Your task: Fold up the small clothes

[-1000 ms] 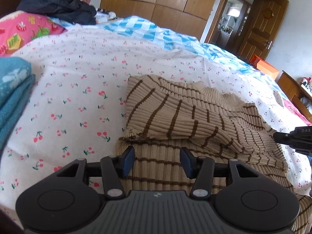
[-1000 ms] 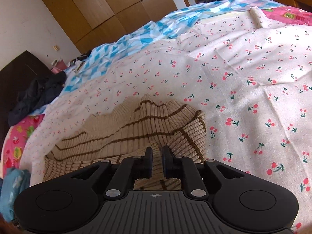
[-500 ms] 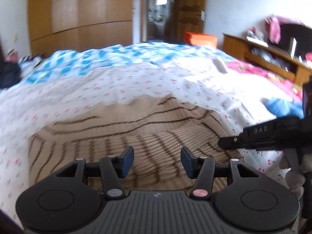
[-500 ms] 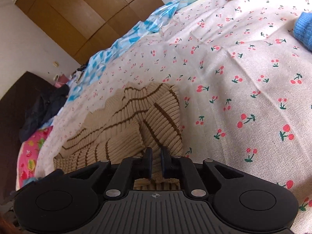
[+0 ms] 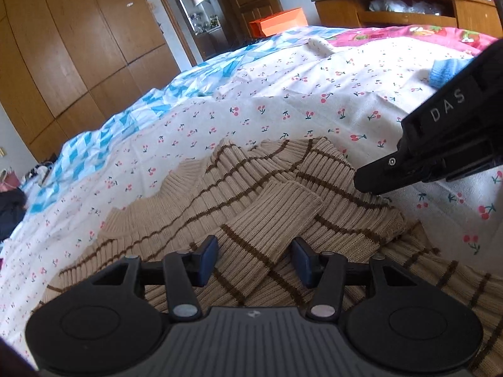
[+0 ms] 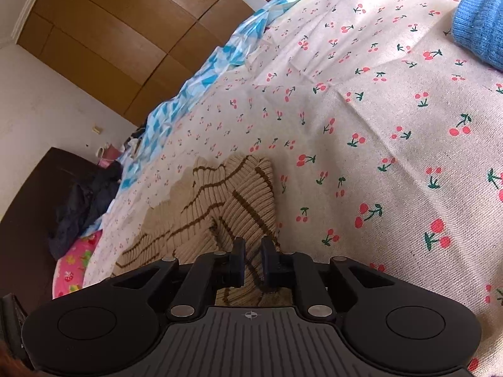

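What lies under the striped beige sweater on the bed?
The striped sweater lies on the cherry-print sheet, which shows all around it. Whatever is beneath its folded layers is covered and cannot be seen.

The left wrist view looks low and close over the striped sweater [image 5: 251, 207] on the bed [image 5: 314, 94], facing the far wardrobe [image 5: 78, 47] and door. The right wrist view, tilted, sits just as close at the sweater's right edge [image 6: 245, 194]. Both share sweater, cherry-print bedding and wardrobe.

Beige sweater [image 5: 257, 207], brown stripes | white bedsheet [image 5: 314, 100], red cherry print | blue-white checked quilt [image 5: 132, 116] | blue knit [image 6: 478, 25]
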A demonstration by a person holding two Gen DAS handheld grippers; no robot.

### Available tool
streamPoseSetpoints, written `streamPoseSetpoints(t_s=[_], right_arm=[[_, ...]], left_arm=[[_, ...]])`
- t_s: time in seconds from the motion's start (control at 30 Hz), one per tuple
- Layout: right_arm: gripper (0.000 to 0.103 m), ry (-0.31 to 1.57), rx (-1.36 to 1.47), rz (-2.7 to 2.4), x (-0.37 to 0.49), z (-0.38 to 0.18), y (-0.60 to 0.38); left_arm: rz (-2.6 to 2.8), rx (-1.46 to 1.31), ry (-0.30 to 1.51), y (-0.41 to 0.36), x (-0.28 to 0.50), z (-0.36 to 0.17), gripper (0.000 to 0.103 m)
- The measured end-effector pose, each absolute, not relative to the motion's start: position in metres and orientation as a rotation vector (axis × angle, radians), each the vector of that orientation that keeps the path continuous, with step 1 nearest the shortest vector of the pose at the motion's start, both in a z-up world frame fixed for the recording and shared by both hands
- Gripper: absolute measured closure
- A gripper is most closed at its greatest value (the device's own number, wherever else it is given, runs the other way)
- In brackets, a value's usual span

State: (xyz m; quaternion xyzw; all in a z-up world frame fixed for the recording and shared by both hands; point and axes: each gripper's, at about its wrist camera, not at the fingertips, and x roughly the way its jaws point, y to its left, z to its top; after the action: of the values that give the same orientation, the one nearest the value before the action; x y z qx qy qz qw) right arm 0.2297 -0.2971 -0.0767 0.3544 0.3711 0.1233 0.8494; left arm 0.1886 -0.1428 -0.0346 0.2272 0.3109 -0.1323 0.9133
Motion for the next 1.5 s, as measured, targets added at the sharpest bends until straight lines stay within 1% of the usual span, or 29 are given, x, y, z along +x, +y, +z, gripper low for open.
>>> streamPoseSetpoints(t_s=[0.2,0.27,0.33,0.37,0.4,0.43,0.5,0.57,0.6,0.73,0.83,0.93,1.0,1.1,1.17,1.2,1.23,1.3,1.5], right_arm=[[0.089,0.776,0.734,0.259,0.229,-0.076,-0.296],[0.089,0.776,0.736,0.251,0.230,-0.076,-0.296],[0.089,0.772,0.736,0.245,0.230,-0.076,-0.297],[0.089,0.768,0.737,0.245,0.230,-0.075,-0.297],[0.089,0.764,0.737,0.246,0.230,-0.075,-0.298],[0.089,0.758,0.736,0.248,0.229,-0.074,-0.298],[0.089,0.746,0.722,0.252,0.228,-0.072,-0.296],[0.089,0.729,0.692,0.253,0.227,-0.069,-0.293],[0.089,0.718,0.668,0.255,0.226,-0.066,-0.290],[0.089,0.675,0.561,0.291,0.220,-0.055,-0.274],[0.089,0.677,0.466,0.359,0.215,-0.051,-0.251],[0.089,0.710,0.424,0.389,0.213,-0.053,-0.233],[0.089,0.715,0.431,0.354,0.213,-0.054,-0.231],[0.089,0.690,0.472,0.290,0.213,-0.053,-0.245],[0.089,0.672,0.489,0.251,0.212,-0.053,-0.256],[0.089,0.667,0.495,0.237,0.212,-0.053,-0.260],[0.089,0.666,0.506,0.228,0.214,-0.054,-0.264],[0.089,0.669,0.531,0.228,0.215,-0.056,-0.270],[0.089,0.665,0.577,0.255,0.216,-0.054,-0.279]], left_arm=[[-0.232,0.545,0.577,-0.160,0.193,-0.041,0.047],[-0.218,0.558,0.565,-0.164,0.196,-0.041,0.049],[-0.222,0.532,0.574,-0.162,0.199,-0.039,0.063],[-0.229,0.497,0.586,-0.159,0.200,-0.037,0.067],[-0.229,0.455,0.599,-0.154,0.200,-0.033,0.074],[-0.229,0.409,0.610,-0.148,0.202,-0.029,0.078],[-0.222,0.277,0.631,-0.130,0.204,-0.018,0.081],[-0.197,0.133,0.647,-0.106,0.206,-0.004,0.083],[-0.176,0.069,0.644,-0.092,0.205,0.004,0.089],[-0.091,-0.175,0.620,-0.026,0.197,0.031,0.091],[-0.039,-0.278,0.616,0.014,0.190,0.037,0.093],[-0.066,-0.292,0.606,0.024,0.180,0.038,0.093],[-0.140,-0.257,0.625,0.010,0.176,0.034,0.093],[-0.238,-0.119,0.642,-0.027,0.173,0.027,0.091],[-0.293,0.011,0.647,-0.059,0.172,0.020,0.084],[-0.315,0.066,0.647,-0.073,0.172,0.015,0.074],[-0.333,0.119,0.645,-0.087,0.172,0.011,0.068],[-0.338,0.219,0.642,-0.110,0.173,0.001,0.063],[-0.278,0.502,0.642,-0.148,0.180,-0.031,0.061]])
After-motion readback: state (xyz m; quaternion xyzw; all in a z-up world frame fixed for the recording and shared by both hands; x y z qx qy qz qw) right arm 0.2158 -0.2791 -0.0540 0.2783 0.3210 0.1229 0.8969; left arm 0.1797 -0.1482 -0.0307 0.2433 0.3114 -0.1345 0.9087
